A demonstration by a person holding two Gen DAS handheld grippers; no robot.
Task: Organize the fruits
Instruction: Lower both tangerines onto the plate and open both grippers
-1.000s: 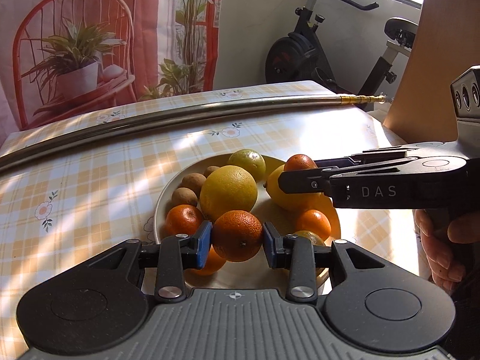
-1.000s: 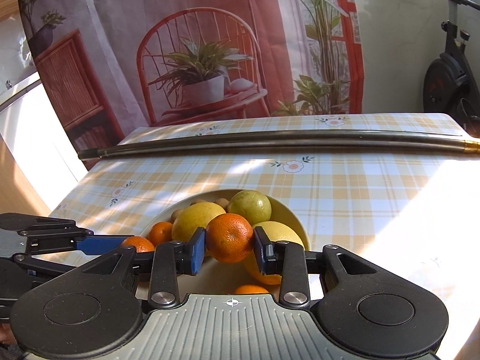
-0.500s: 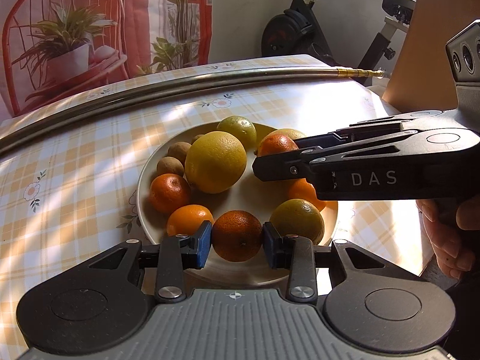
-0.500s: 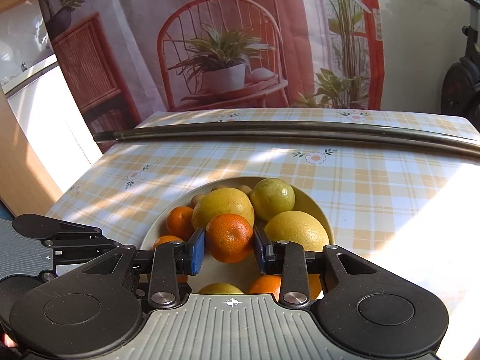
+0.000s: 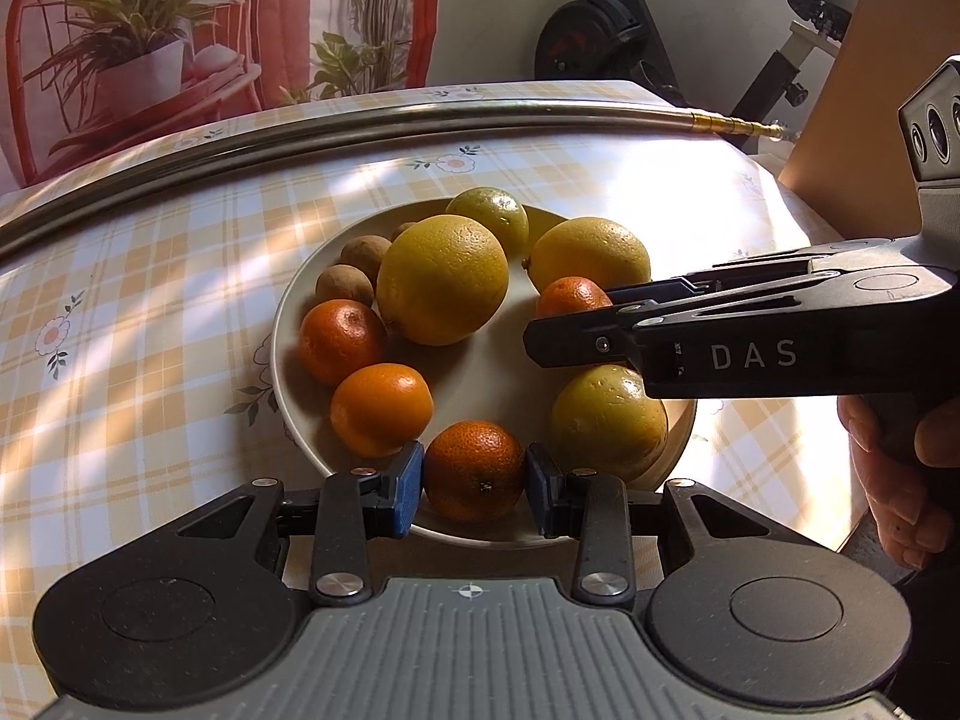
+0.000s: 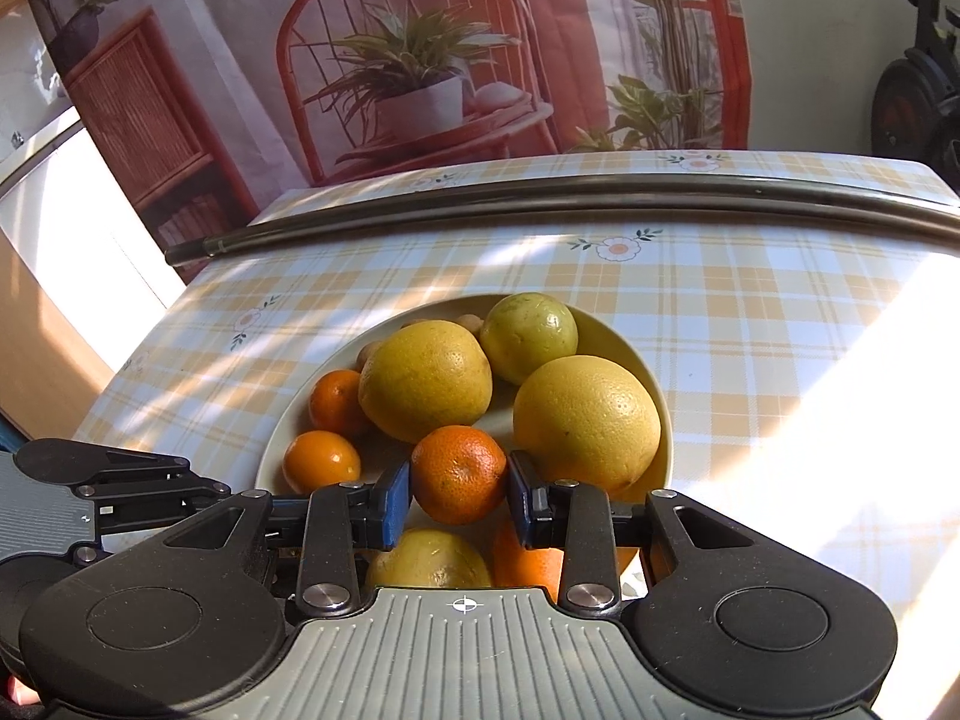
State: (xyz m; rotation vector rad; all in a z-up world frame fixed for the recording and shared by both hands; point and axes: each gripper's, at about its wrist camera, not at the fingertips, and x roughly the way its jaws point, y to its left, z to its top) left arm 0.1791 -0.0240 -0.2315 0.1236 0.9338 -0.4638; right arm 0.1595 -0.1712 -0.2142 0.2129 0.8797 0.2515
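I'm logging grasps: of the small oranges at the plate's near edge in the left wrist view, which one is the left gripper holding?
The darker tangerine at the plate's near rim, clamped between the left gripper's blue pads. The brighter one lies free.

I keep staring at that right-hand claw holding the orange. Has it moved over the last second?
Yes. In the left camera's view the right gripper with its orange has come down and nearer, from beside the far green fruit toward the plate middle.
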